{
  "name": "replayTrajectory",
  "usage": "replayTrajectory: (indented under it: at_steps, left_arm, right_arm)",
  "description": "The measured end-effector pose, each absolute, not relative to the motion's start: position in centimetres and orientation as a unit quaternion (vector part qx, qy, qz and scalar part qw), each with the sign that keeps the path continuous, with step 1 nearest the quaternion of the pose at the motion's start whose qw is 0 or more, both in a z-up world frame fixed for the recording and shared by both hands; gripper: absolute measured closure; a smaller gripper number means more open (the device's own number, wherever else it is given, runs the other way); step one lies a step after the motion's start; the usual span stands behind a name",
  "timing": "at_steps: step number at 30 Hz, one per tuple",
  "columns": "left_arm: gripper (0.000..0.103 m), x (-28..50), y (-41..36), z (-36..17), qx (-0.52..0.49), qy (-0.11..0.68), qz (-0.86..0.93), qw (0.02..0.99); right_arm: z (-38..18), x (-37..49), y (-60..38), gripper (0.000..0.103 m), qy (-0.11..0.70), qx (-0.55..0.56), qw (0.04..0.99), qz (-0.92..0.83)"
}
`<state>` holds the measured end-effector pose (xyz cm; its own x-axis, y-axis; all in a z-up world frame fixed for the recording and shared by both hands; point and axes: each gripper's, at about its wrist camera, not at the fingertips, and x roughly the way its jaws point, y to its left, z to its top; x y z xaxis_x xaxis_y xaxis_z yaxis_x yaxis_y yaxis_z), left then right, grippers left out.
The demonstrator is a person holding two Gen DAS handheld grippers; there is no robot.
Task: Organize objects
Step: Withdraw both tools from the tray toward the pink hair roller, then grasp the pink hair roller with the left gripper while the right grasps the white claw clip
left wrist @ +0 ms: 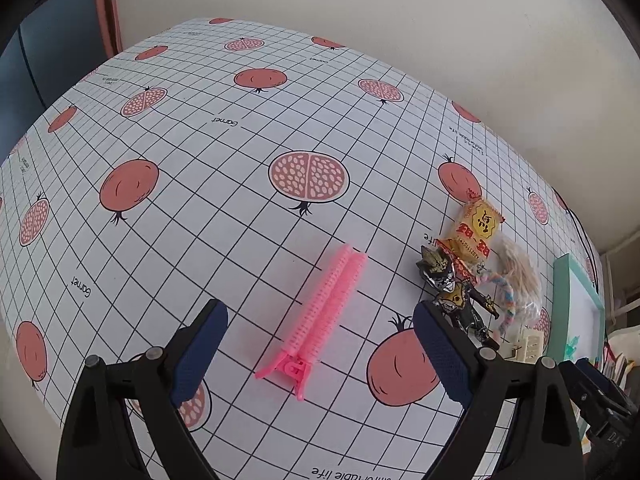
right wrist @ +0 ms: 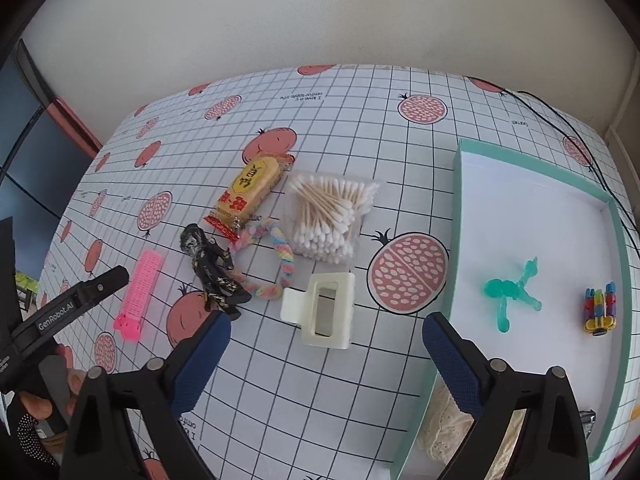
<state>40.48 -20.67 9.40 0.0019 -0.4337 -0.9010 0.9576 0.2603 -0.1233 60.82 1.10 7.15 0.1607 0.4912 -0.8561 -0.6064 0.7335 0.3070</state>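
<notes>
A pink hair clip [left wrist: 320,316] [right wrist: 139,292] lies flat on the pomegranate-print tablecloth [left wrist: 224,208], between the fingers of my open left gripper [left wrist: 320,356], which hovers over it. My right gripper [right wrist: 326,352] is open and holds nothing, just short of a cream claw clip [right wrist: 322,310]. Behind that clip lie a black and gold figurine [right wrist: 212,272] [left wrist: 456,292], a pastel braided cord [right wrist: 276,260], a yellow snack packet [right wrist: 248,196] [left wrist: 476,232] and a bag of cotton swabs [right wrist: 328,216]. A teal-rimmed white tray [right wrist: 458,216] [left wrist: 564,304] on the right holds a green balloon-dog toy [right wrist: 512,292] and a small multicoloured toy [right wrist: 598,312].
Cream lace fabric [right wrist: 440,428] lies at the tray's near end. A black cable [right wrist: 576,136] runs along the table's far right. A pale wall backs the table. The person's hand [right wrist: 44,396] on the left gripper handle shows at the lower left of the right wrist view.
</notes>
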Motion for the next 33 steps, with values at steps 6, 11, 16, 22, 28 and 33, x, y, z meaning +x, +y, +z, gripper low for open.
replayTrajectory:
  at_steps: [6,11,16,22,28,33]
  left_arm:
    - [0.009,40.1,-21.7,8.4,0.303,0.45,-0.526,0.655]
    - [0.016,39.8,-22.6,8.0,0.306,0.449,-0.527,0.653]
    - [0.027,39.4,-23.4,7.6,0.318,0.447,-0.522,0.653]
    - [0.039,38.8,-24.1,7.2,0.335,0.438,-0.517,0.655]
    - [0.047,38.7,-24.4,6.5,0.346,0.442,-0.509,0.653]
    - [0.053,38.7,-24.2,5.9,0.348,0.453,-0.505,0.647]
  right_arm:
    - [5.8,61.7,1.9,0.019,0.562,-0.066,0.743,0.357]
    - [5.3,61.9,3.3,0.028,0.573,-0.082,0.727,0.37]
    - [5.0,61.9,4.2,0.039,0.587,-0.089,0.712,0.374]
    - [4.5,61.8,5.0,0.047,0.595,-0.104,0.706,0.37]
    - [3.6,62.2,5.2,0.051,0.602,-0.099,0.701,0.37]
    - [3.5,62.4,5.3,0.051,0.6,-0.089,0.704,0.371]
